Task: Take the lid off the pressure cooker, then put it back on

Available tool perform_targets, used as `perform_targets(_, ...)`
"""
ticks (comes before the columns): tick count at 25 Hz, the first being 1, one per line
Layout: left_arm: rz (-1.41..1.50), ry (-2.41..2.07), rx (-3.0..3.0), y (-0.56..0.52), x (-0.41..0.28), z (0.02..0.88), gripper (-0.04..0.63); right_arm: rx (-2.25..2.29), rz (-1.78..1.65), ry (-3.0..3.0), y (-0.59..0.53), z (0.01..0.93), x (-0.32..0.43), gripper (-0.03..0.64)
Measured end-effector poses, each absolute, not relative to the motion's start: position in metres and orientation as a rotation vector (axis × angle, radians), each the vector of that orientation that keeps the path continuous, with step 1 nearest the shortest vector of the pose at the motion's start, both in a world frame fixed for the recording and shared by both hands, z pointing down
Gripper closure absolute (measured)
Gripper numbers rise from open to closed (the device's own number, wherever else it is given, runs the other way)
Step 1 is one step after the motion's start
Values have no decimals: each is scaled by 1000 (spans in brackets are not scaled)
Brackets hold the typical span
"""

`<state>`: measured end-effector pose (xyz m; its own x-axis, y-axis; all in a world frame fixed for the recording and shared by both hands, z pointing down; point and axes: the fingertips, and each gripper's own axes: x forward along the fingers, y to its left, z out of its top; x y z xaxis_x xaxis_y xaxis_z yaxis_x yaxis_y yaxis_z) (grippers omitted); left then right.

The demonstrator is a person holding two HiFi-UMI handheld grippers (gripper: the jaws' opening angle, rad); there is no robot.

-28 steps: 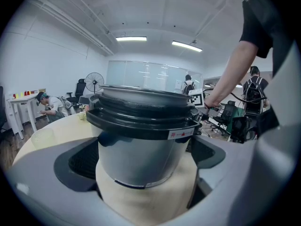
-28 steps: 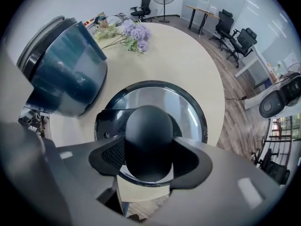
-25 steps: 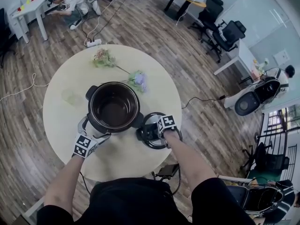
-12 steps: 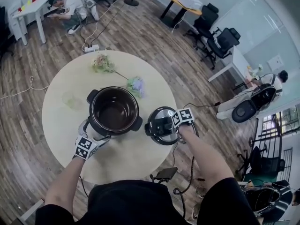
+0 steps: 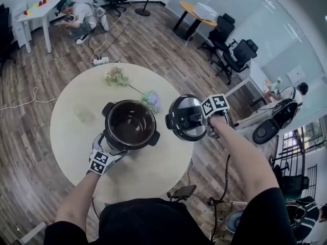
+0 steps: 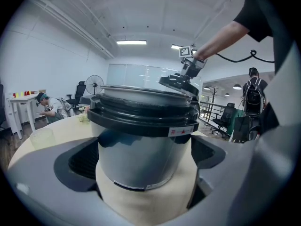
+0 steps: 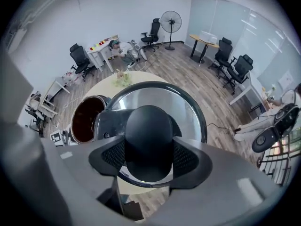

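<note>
The open pressure cooker pot (image 5: 130,125) stands on the round pale table (image 5: 71,142), its dark inside showing. My left gripper (image 5: 104,154) is at its near-left side. In the left gripper view the pot body (image 6: 141,140) fills the gap between the left gripper's (image 6: 146,152) jaws, with both pads against it. The steel lid (image 5: 186,117) hangs in the air to the right of the pot, beyond the table's edge. My right gripper (image 7: 149,155) points down, shut on the lid's black knob (image 7: 149,131). The lid (image 6: 176,83) sits higher than the pot's rim.
Two small bunches of flowers (image 5: 116,76) (image 5: 152,100) and a clear cup (image 5: 84,114) lie on the table behind and left of the pot. A person (image 5: 76,14) crouches on the floor by a white desk (image 5: 36,9). Office chairs (image 5: 240,52) stand at the far right.
My right gripper has lifted the lid from the table beside the pot, up and off to the right. The left gripper and the pot have stayed put.
</note>
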<state>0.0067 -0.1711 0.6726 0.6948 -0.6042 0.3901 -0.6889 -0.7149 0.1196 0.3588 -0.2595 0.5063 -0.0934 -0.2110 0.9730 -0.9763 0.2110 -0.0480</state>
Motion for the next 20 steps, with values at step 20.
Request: perform_targets(20,460,-1031,2654,-172,7,673,5,909,898,-1589,-292,497,114,333)
